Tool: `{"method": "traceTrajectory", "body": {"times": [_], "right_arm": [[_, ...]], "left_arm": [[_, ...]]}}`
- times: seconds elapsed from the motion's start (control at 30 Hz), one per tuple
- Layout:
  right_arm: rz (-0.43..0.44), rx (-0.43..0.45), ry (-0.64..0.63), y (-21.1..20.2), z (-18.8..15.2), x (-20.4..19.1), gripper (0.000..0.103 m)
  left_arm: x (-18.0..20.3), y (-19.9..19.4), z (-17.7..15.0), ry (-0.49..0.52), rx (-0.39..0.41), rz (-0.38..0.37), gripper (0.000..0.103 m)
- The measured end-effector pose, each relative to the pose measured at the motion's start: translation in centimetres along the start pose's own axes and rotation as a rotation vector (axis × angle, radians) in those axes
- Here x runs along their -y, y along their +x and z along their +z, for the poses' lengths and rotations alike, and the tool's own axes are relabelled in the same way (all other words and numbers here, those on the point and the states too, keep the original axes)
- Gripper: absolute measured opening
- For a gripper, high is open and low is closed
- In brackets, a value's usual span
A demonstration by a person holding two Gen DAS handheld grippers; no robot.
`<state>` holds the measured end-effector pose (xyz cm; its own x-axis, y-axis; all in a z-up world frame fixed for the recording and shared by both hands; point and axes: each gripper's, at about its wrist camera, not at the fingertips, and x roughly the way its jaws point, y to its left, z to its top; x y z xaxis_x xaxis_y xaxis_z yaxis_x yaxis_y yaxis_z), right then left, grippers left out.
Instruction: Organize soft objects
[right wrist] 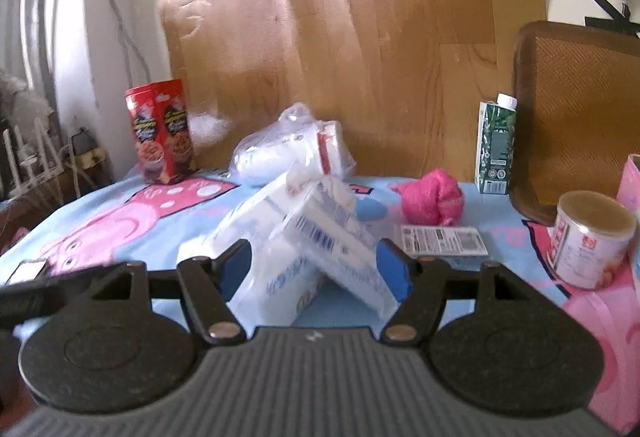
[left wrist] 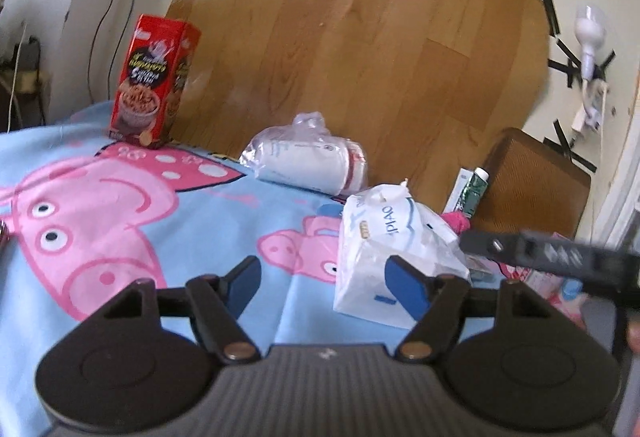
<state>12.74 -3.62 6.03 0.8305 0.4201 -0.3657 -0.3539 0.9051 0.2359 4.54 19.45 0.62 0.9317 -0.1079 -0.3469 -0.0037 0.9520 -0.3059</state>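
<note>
Straddling the white tissue packs (right wrist: pixel 316 237), the right gripper (right wrist: pixel 316 269) stands wide open, pads clear of both sides. Beside them the left gripper (left wrist: pixel 324 281) gapes over bare blue sheet (left wrist: pixel 200 221) — empty. Farther back lie a bagged white roll (right wrist: pixel 292 153), pink yarn (right wrist: pixel 432 199) and a red box (left wrist: pixel 154 83) at the sheet's far edge.

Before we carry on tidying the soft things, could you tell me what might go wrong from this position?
1. The two tissue packs lean on each other between the open right gripper; closing may catch only one, and the other would probably topple.
2. The left gripper, also open, is close by on the same packs, so the two grippers could collide.
3. The can stands near the right gripper and might get knocked.
</note>
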Motion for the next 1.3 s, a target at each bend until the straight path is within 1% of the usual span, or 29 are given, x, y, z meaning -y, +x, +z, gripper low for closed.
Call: {"method": "traceTrajectory", "body": {"times": [0.1, 0.23, 0.27, 0.3, 0.37, 0.4, 0.43, 0.5, 0.6, 0.7, 0.83, 0.93, 1.0, 1.03, 1.1, 1.13, 1.17, 1.2, 1.27, 1.3], "right_arm": [[-0.001, -0.009, 0.050, 1.3, 0.8, 0.7, 0.071], [-0.002, -0.036, 0.044, 3.0, 1.4, 0.5, 0.070], [0.001, -0.045, 0.043, 3.2, 1.4, 0.5, 0.063], [0.002, -0.053, 0.045, 3.3, 1.3, 0.6, 0.047], [0.030, -0.065, 0.072, 3.3, 1.1, 1.3, 0.032], [0.016, -0.049, 0.080, 2.8, 1.0, 1.6, 0.028], [0.000, -0.020, 0.077, 2.1, 0.9, 1.8, 0.022], [-0.040, 0.028, 0.071, 0.4, 0.9, 2.4, 0.016], [-0.065, 0.057, 0.098, -1.9, 0.3, 3.9, 0.013], [-0.096, 0.072, 0.101, -4.8, -1.2, 5.1, 0.012], [-0.124, 0.050, 0.140, -9.1, -4.1, 6.6, 0.011], [-0.151, 0.015, 0.149, -11.5, -6.1, 7.1, 0.012], [-0.160, -0.030, 0.163, -12.9, -7.6, 7.9, 0.014], [-0.182, -0.040, 0.157, -13.5, -8.3, 8.0, 0.015], [-0.233, -0.034, 0.124, -14.2, -9.1, 8.1, 0.016], [-0.246, -0.032, 0.112, -14.4, -9.2, 8.2, 0.019], [-0.247, -0.028, 0.113, -14.5, -9.1, 8.3, 0.028], [-0.243, -0.021, 0.120, -14.5, -9.0, 8.4, 0.041], [-0.235, -0.007, 0.116, -14.6, -8.9, 8.6, 0.055], [-0.238, 0.000, 0.105, -14.6, -9.0, 8.7, 0.057]], "left_arm": [[0.2, -0.1, -0.1, 0.013, 0.001, -0.001, 0.072], [0.2, -0.1, 0.0, 0.009, 0.000, -0.002, 0.073], [0.1, 0.0, 0.0, 0.007, 0.000, -0.002, 0.073], [0.1, 0.0, 0.0, 0.006, -0.002, -0.003, 0.074], [0.1, 0.1, 0.0, 0.007, -0.006, -0.004, 0.074], [0.1, 0.1, 0.0, 0.008, -0.007, -0.004, 0.074], [0.1, 0.2, 0.0, 0.009, -0.007, -0.005, 0.074], [0.2, 0.1, 0.0, 0.011, -0.007, -0.005, 0.074], [0.1, 0.1, -0.1, 0.009, -0.003, -0.002, 0.074], [0.1, 0.1, -0.1, 0.007, -0.006, -0.001, 0.074], [0.6, -0.1, 0.0, 0.028, -0.009, -0.029, 0.074], [2.0, -0.3, -0.1, 0.051, -0.024, -0.069, 0.075], [4.0, -0.7, -0.1, 0.050, -0.040, -0.158, 0.075], [5.0, -0.7, -0.2, 0.058, -0.046, -0.193, 0.075], [7.9, -0.5, -0.1, 0.096, -0.071, -0.272, 0.076], [9.0, -0.2, -0.1, 0.113, -0.084, -0.300, 0.077], [10.5, 0.2, 0.0, 0.138, -0.103, -0.333, 0.079], [12.0, 0.8, 0.0, 0.164, -0.127, -0.362, 0.086], [14.4, 2.0, -0.3, 0.209, -0.151, -0.407, 0.090], [15.7, 2.8, -0.4, 0.234, -0.166, -0.421, 0.090]]}}
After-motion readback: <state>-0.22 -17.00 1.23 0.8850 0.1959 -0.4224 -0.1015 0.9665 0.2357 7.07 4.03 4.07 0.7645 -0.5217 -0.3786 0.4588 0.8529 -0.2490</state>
